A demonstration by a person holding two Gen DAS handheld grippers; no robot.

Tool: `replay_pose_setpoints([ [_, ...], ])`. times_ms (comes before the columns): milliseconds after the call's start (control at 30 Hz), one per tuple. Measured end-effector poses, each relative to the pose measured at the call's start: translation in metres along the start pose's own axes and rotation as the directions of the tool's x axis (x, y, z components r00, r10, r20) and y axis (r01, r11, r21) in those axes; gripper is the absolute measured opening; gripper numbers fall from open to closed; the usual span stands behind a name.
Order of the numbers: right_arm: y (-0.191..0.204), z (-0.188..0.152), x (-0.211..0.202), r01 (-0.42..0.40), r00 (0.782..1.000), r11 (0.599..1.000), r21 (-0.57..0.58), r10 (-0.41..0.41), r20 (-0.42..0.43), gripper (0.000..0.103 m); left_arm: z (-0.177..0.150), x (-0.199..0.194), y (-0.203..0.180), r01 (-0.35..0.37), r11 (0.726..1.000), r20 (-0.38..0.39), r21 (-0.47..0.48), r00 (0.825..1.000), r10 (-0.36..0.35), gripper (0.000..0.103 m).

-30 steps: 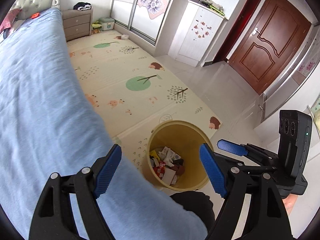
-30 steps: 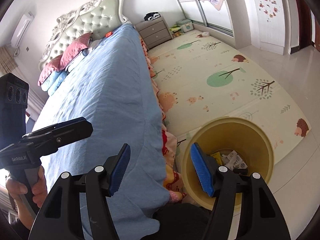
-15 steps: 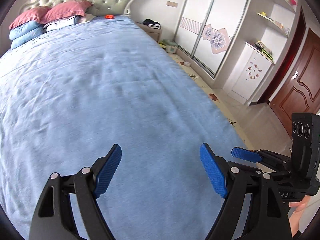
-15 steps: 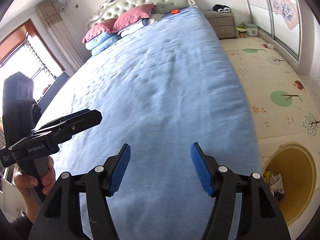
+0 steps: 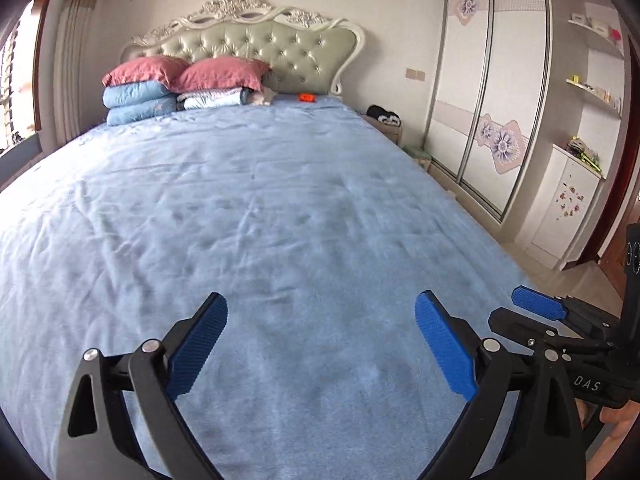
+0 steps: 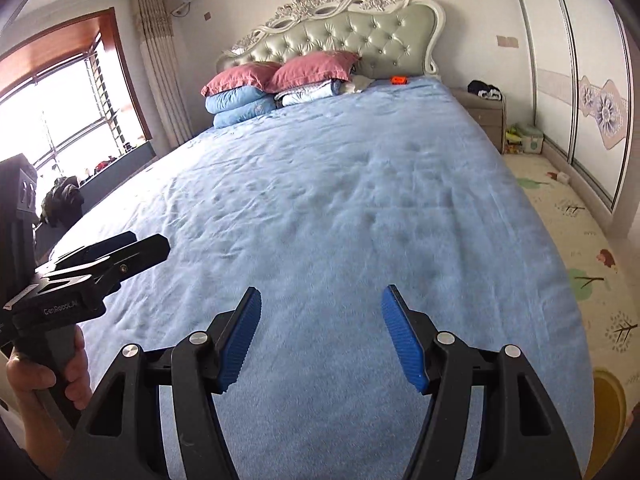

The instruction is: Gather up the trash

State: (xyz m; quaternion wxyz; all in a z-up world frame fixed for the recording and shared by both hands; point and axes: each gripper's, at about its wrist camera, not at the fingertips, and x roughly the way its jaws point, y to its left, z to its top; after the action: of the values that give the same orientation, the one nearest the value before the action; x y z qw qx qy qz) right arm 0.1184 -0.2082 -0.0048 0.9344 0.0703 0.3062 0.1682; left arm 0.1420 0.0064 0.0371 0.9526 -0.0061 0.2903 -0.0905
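Left gripper (image 5: 320, 344) marked "GenRobot.AI", jaws opening on nothing; right gripper (image 6: 320, 336) marked "DAS", jaws apart, empty.

Broad blue bedspread (image 5: 280, 220) open ahead, stacked pillows (image 5: 160, 88) crowding the headboard (image 5: 256, 40), small orange object (image 5: 307, 97) beside them
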Motion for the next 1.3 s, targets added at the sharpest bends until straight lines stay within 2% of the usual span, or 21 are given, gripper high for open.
replay_pose_setpoints([
  [33,0.004,0.001,0.000,0.012,1.000,1.000,-0.014,-0.012,0.023,0.062,0.001,-0.006,0.001,-0.020,1.000,0.032,0.004,0.999,0.020,0.100],
  [133,0.011,0.004,0.002,0.018,0.997,0.999,-0.034,-0.015,0.080,0.062,0.003,-0.018,0.005,-0.055,0.998,0.102,0.003,0.993,0.054,0.099],
  [300,0.010,0.007,0.003,0.008,0.994,0.999,-0.035,-0.004,0.111,0.062,0.005,-0.023,0.004,-0.083,0.997,0.147,0.003,0.986,0.081,0.099],
  [433,0.007,0.007,0.003,0.003,0.995,0.999,-0.035,0.000,0.098,0.063,0.005,-0.019,0.002,-0.083,0.996,0.129,0.011,0.988,0.081,0.099],
  [567,0.005,0.006,-0.002,0.035,0.994,0.999,-0.025,-0.032,0.109,0.076,0.000,-0.016,0.004,-0.052,0.999,0.116,-0.015,0.992,0.054,0.099],
  [667,0.002,0.005,-0.006,0.036,0.993,0.999,-0.019,-0.034,0.117,0.079,-0.004,-0.018,0.006,-0.049,0.998,0.121,-0.037,0.991,0.053,0.099],
  [933,-0.001,0.004,-0.010,0.021,0.994,1.000,-0.013,-0.019,0.104,0.079,-0.006,-0.029,0.000,-0.085,0.996,0.150,-0.018,0.985,0.087,0.099],
  [1300,0.008,0.007,-0.011,0.012,0.995,0.999,-0.039,-0.008,0.099,0.079,-0.002,-0.032,0.006,-0.080,0.996,0.154,-0.039,0.984,0.085,0.099],
])
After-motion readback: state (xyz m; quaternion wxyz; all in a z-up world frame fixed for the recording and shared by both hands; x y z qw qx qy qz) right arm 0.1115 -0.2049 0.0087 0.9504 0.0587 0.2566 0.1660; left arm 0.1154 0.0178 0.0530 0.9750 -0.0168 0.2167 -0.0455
